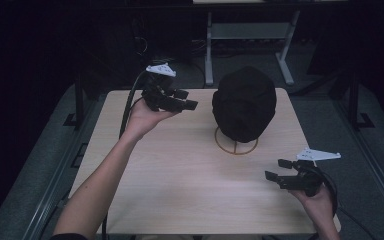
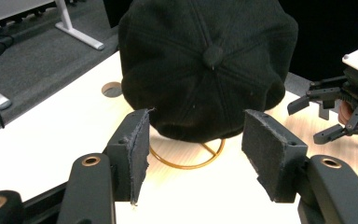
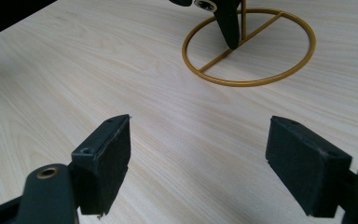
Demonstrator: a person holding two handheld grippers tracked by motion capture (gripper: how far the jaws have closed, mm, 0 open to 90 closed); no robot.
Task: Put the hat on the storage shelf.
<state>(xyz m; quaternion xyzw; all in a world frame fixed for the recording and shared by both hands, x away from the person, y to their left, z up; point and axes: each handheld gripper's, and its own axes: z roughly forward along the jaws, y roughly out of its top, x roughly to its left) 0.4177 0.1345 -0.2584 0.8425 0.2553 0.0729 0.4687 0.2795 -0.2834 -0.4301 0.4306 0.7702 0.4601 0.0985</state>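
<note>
Approach step, by the look of it: left gripper [image 1: 182, 100] was level with the cap [image 1: 244, 102], jaws apart and empty. Cap sat on its wire stand [image 1: 236, 145] mid-table. Right gripper [image 1: 280, 170] idled near the front edge, jaws apart, empty. Next: close in and pinch the cap's side.

The high view is dim, its surroundings nearly black, with only the pale table [image 1: 180, 165] evenly lit from above. Both gripper views are brighter but soft, with faint shadows and no glare.
</note>
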